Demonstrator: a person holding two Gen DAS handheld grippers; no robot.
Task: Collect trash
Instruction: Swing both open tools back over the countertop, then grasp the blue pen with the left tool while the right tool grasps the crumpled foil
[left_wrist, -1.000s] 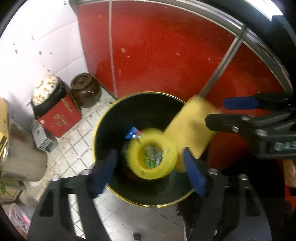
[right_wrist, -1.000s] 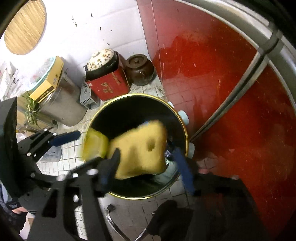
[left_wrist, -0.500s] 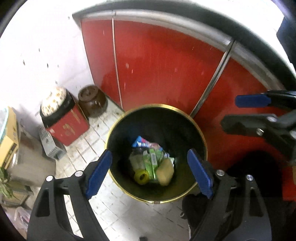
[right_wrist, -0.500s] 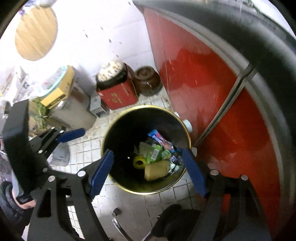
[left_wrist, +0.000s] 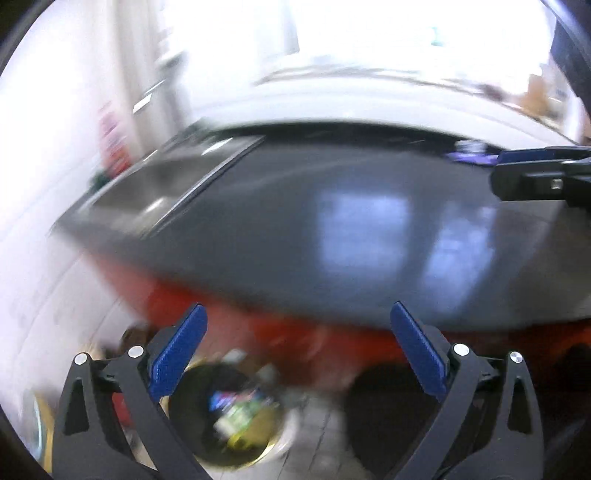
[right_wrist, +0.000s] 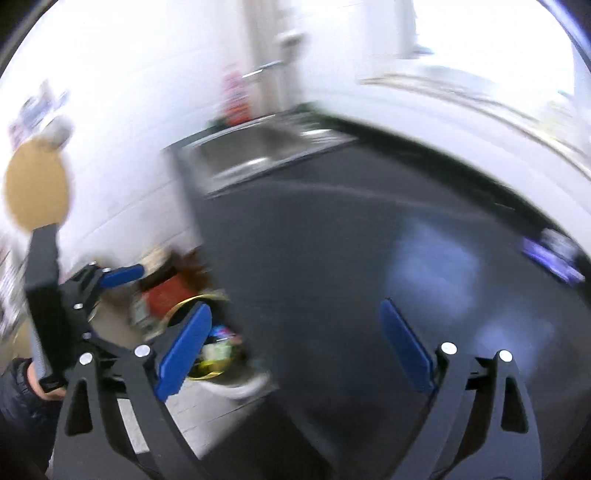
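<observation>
- Left wrist view: my left gripper has its blue pads spread wide with nothing between them; the jaws have just been opening further. Everything is smeared by motion blur.
- Beyond the pads a dark countertop fills the middle of the view, with a steel sink set in its far left end and red cabinet fronts below its near edge.
- The bin sits low on the floor at the near left, gold rimmed, with blurred trash inside it.
- The right gripper shows at the far right edge, over the countertop.
- Right wrist view: my right gripper is also spread wide and empty, its jaws having just been opening.
- The countertop runs ahead of it, with the sink at the far left and a purple wrapper lying at the right end.
- The bin is partly hidden behind my left pad, down on the floor, beside a red box.
- The left gripper hangs at the left, a hand holding it.
</observation>
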